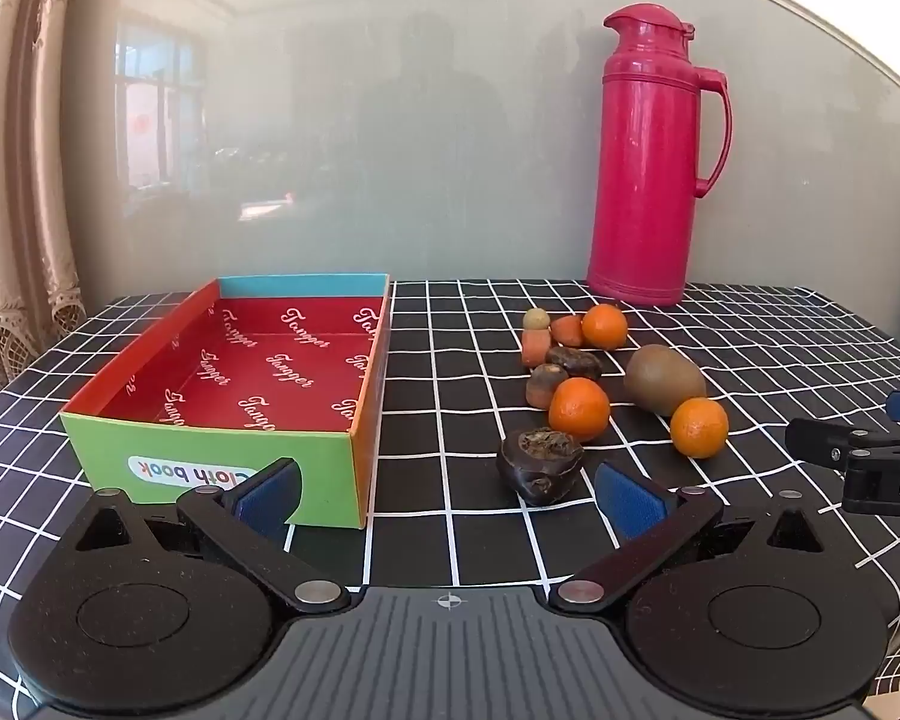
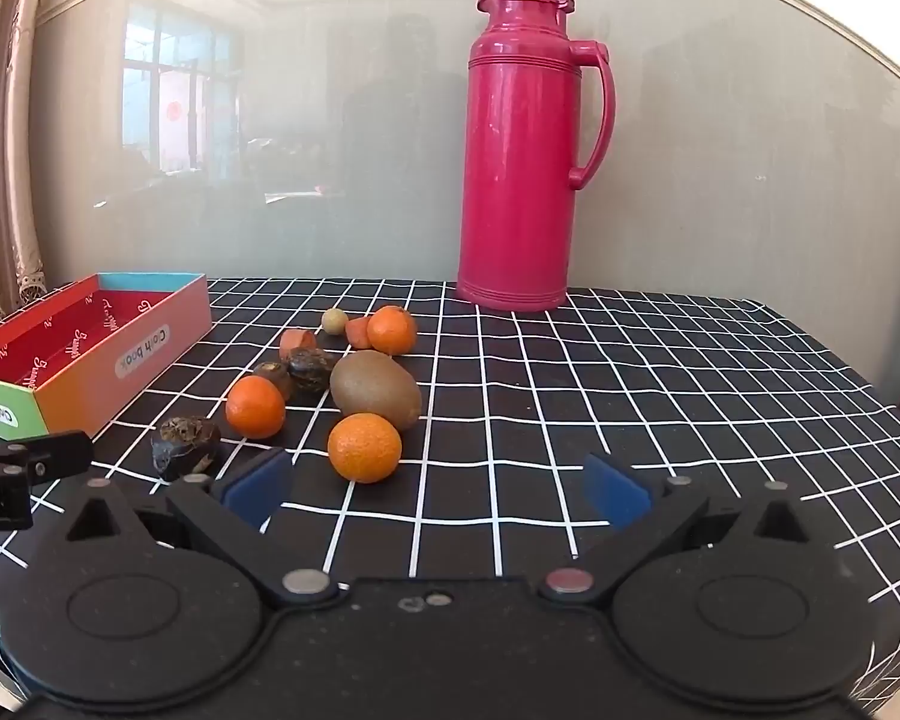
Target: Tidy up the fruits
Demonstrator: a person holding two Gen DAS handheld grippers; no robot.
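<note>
A colourful open box [image 1: 210, 456] with a red inside stands on the left of the table; it also shows in the right wrist view [image 2: 108, 354]. To its right lies a cluster of fruit: three oranges [image 1: 579, 409] [image 2: 365, 447], a brown kiwi [image 1: 663, 387] [image 2: 375, 389], dark water chestnuts [image 1: 540, 465] [image 2: 185, 446] and small carrot pieces [image 1: 535, 347]. My left gripper [image 1: 447, 495] is open and empty, near the box's front corner and the nearest chestnut. My right gripper [image 2: 437, 486] is open and empty, just behind the nearest orange.
A tall pink thermos jug [image 1: 651, 162] [image 2: 525, 144] stands at the back of the black checked tablecloth [image 1: 750, 348], against a glass wall. A curtain [image 1: 12, 180] hangs at the left. The table edge drops off on the right [image 2: 882, 396].
</note>
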